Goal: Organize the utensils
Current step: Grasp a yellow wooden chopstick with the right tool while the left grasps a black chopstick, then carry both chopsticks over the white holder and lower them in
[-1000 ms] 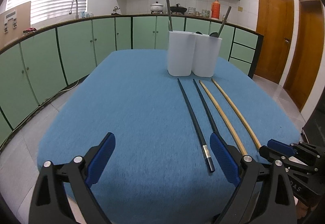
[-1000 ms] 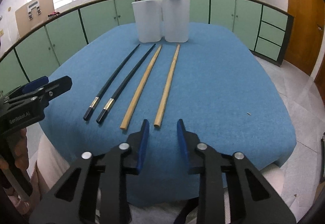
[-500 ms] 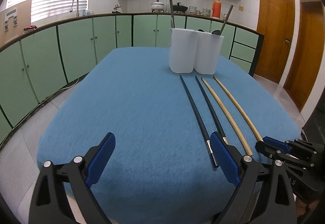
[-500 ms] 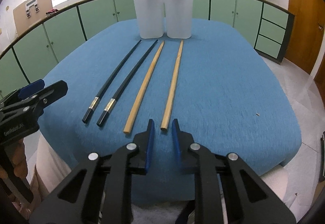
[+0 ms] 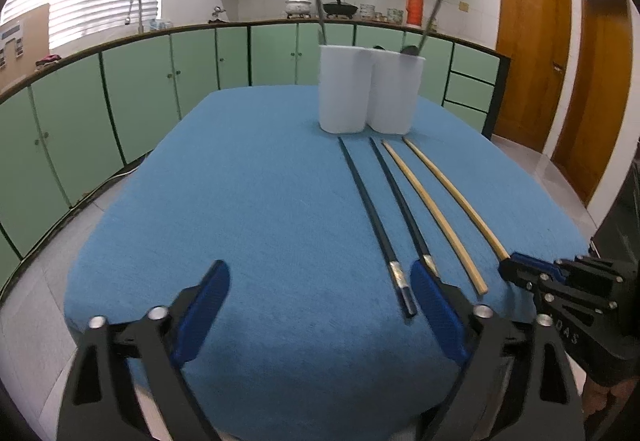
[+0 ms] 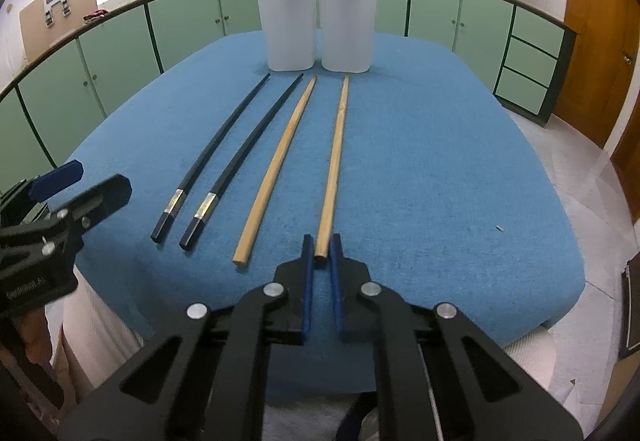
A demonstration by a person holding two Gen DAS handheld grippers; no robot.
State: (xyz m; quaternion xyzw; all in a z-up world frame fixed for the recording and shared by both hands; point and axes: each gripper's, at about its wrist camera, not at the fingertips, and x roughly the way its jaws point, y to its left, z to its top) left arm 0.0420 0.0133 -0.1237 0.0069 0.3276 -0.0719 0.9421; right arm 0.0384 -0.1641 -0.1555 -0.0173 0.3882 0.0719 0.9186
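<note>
Two black chopsticks (image 6: 216, 139) (image 6: 256, 139) and two wooden chopsticks (image 6: 280, 161) (image 6: 335, 157) lie side by side on the blue table (image 6: 440, 161), pointing at two white holders (image 6: 288, 29) (image 6: 348, 29). The holders have utensil handles sticking out. My right gripper (image 6: 321, 245) is shut on the near end of the right wooden chopstick. My left gripper (image 5: 320, 273) hovers over the table's near edge, jaws wide and closing. The left black chopstick's (image 5: 372, 213) near end lies between them, untouched, close to the right finger (image 5: 436, 305).
Green cabinets and a counter with pots and a red flask (image 5: 415, 7) run behind the table. Wooden doors (image 5: 532, 53) stand at the right. The table's left half (image 5: 240, 201) is bare blue cloth. A small speck (image 6: 499, 228) lies near the right edge.
My right gripper's jaws have closed from a narrow gap onto the near end of the right wooden chopstick. My left gripper's jaws have narrowed a little. Neither hand has shifted.
</note>
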